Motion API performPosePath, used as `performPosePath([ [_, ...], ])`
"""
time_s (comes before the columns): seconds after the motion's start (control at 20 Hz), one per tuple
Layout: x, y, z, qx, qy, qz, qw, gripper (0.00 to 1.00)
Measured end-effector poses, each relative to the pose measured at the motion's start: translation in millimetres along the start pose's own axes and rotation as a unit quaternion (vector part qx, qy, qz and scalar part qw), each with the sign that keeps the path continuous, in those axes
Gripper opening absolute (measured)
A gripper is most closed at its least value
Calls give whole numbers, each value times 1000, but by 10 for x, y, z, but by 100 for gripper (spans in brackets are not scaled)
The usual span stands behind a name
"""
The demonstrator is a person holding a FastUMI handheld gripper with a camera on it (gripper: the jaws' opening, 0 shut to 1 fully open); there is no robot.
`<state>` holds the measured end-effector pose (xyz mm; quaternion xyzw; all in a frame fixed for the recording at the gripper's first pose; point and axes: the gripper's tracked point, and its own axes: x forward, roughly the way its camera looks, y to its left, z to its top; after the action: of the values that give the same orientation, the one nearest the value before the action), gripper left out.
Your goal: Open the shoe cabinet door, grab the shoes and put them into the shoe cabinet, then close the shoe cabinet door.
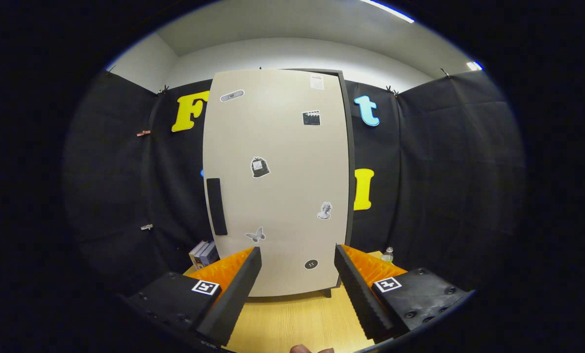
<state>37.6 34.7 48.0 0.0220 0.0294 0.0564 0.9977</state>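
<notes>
one tall pale cabinet (pixel 277 181) stands upright on a wooden floor (pixel 292 318), straight ahead of the gripper (pixel 297 252) and beyond its fingertips. its door (pixel 272 147) is closed flat against the front, and a dark frame edge (pixel 349 157) shows along the cabinet's right side. a dark upright handle (pixel 216 206) sits near the door's left edge, about halfway down. several small stickers (pixel 260 167) are dotted over the door, among them a butterfly shape low down near the handle and a round dark one near the bottom.

two fingers of the gripper are spread wide apart with nothing between them; they hold nothing and touch nothing, and the cabinet's lower part shows in the gap. a fingertip of a person's hand (pixel 304 349) peeks in just below the gripper.

left of the cabinet's base, some boxes or books (pixel 204 253) stand against the wall. right of the base sits a small clear bottle (pixel 388 255). black cloth (pixel 444 171) hangs behind and to both sides of the cabinet, with a few clips (pixel 143 133) on it to the left. above the cabinet a pale wall and ceiling show, with a strip light (pixel 388 10) up to the right.
</notes>
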Motion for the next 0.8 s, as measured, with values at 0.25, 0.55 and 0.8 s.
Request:
performPosePath([
  [0.25, -5, -15, -3, 7, -3, 7, 1000, 98],
  [0.55, 33, 0, -81, 3, 4, 13, 1000, 99],
  [0.8, 57, 4, -56, 4, 1, 16, 1000, 98],
])
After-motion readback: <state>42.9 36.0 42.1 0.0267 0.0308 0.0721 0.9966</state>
